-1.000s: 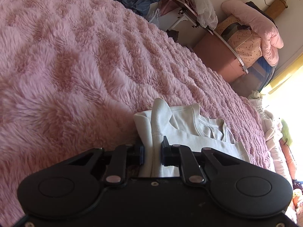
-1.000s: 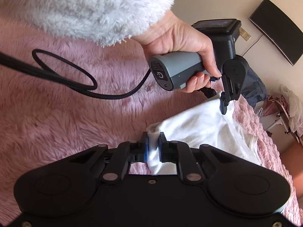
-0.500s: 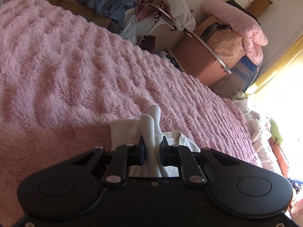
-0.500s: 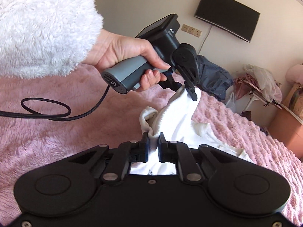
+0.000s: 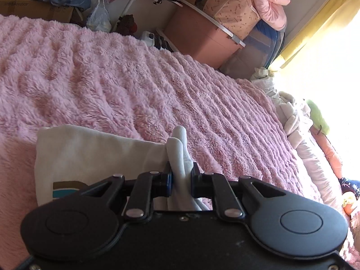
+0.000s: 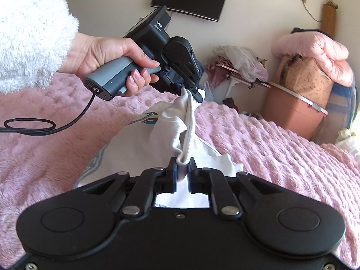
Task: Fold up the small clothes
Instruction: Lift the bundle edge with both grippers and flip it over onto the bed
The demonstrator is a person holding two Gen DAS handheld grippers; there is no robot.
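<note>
**Above the pink bed, a white garment held up at two corners**

Over the fluffy pink blanket (image 5: 139, 85) on the bed, both tongs are clamped on one small white garment (image 6: 144, 144). The right tongs (image 6: 182, 171) pinch a bunched, ribbed edge of it between nearly closed pads. The left tongs (image 6: 190, 90), seen from the right wrist camera in the person's left hand (image 6: 108, 56), grip another bunched edge higher up, so the cloth hangs stretched between the two grips. Its lower part drapes down to the blanket beside the right tongs. A teal and brown print (image 6: 146, 118) shows on the cloth just below the left tongs.

From the left wrist camera, the left tongs (image 5: 181, 177) hold a thick white fold, and a flat panel of the garment (image 5: 94, 153) spreads to the left of them, with the print near the tool body.

By my judgement the folding is at an early to middle stage: the garment is lifted and gathered, but no neat, flat fold lies on the blanket yet. Laying it down, squaring the edges and folding it over appear to remain.
</note>
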